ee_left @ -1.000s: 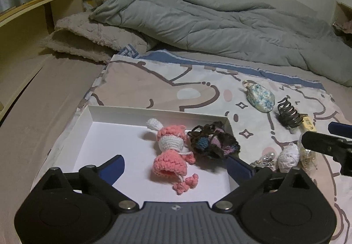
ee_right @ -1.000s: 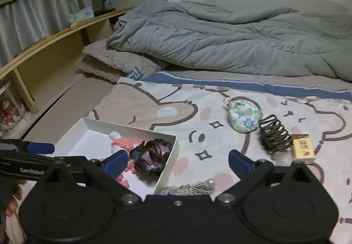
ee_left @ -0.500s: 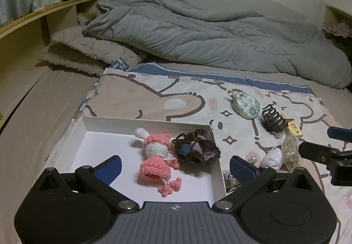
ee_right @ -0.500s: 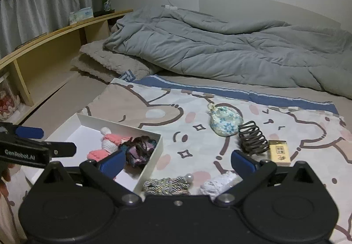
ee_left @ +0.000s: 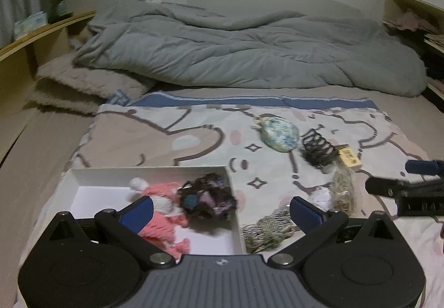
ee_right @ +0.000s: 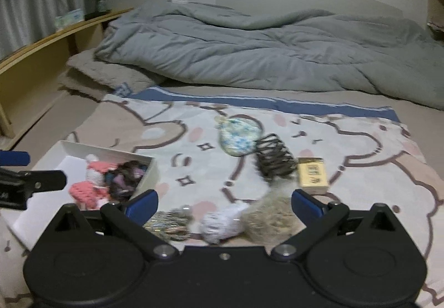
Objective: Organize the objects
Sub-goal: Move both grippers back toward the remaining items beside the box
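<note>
At the left edge of the printed blanket (ee_right: 194, 169) a white box (ee_left: 91, 177) is sitting with a pink knitted doll (ee_left: 163, 205) and a dark scrunchie (ee_left: 206, 197) already inside, and the left gripper (ee_left: 219, 211) is hovering over it, fingers apart and empty. To its right, along the blanket's near edge, a braided band (ee_right: 169, 222), a white scrunchie (ee_right: 219, 224) and a tan scrunchie (ee_right: 269, 216) are lying loose under the right gripper (ee_right: 224, 202), also spread wide, with a floral pouch (ee_right: 238, 136), a claw clip (ee_right: 274, 161) and a yellow card box (ee_right: 312, 174) farther back. The sorting looks to be between picks, so the next move probably calls for lowering the right gripper onto one loose piece, likely the white scrunchie, and closing on it.
</note>
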`<state>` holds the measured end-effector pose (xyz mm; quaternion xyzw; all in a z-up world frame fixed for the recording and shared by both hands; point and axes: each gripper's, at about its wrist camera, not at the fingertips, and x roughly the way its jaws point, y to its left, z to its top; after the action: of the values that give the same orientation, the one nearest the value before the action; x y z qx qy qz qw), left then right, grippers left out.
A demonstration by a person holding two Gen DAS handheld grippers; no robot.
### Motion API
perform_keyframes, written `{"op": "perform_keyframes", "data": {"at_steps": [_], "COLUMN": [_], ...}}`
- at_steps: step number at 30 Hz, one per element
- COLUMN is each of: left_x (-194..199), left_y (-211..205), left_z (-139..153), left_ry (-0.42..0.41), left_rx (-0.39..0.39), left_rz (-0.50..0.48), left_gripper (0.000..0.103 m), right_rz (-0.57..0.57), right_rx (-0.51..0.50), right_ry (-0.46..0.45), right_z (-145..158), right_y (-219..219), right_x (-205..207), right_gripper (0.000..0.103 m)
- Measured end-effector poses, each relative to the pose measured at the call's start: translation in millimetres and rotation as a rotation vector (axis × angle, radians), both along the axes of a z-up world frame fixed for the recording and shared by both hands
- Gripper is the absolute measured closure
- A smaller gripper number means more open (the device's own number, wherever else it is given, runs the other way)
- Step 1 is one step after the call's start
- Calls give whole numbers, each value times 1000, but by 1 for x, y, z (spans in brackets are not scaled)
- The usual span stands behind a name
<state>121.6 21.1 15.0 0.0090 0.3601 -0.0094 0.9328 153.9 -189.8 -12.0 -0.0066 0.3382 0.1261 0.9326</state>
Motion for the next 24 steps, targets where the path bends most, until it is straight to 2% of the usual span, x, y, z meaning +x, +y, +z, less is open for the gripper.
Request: {"op": "perform_keyframes", "data": {"at_steps": [5,9,14,18,24], "left_x": [8,13,19,23,27], "left_y": [-19,-33,-55,-67,-82], "left_z": [-13,-25,-40,-53,-81], "left_ry": [-16,-18,-19,1,53], "left_rx": [4,42,172,238,323], "left_rz": [-136,-221,-367,-470,-600], "left_gripper": [0,0,0,6,11], "right_rz": [-75,-145,-252,-338,-431], "right_rx": [22,69,198,366,505], "right_ry": [18,51,127,163,239], "right_z": [-7,-16,-32,-48,-73], "right_y": [-24,-43,-68,-89,-103], "right_x": [12,23,35,42,52], "right_gripper": [0,0,0,5,7]}}
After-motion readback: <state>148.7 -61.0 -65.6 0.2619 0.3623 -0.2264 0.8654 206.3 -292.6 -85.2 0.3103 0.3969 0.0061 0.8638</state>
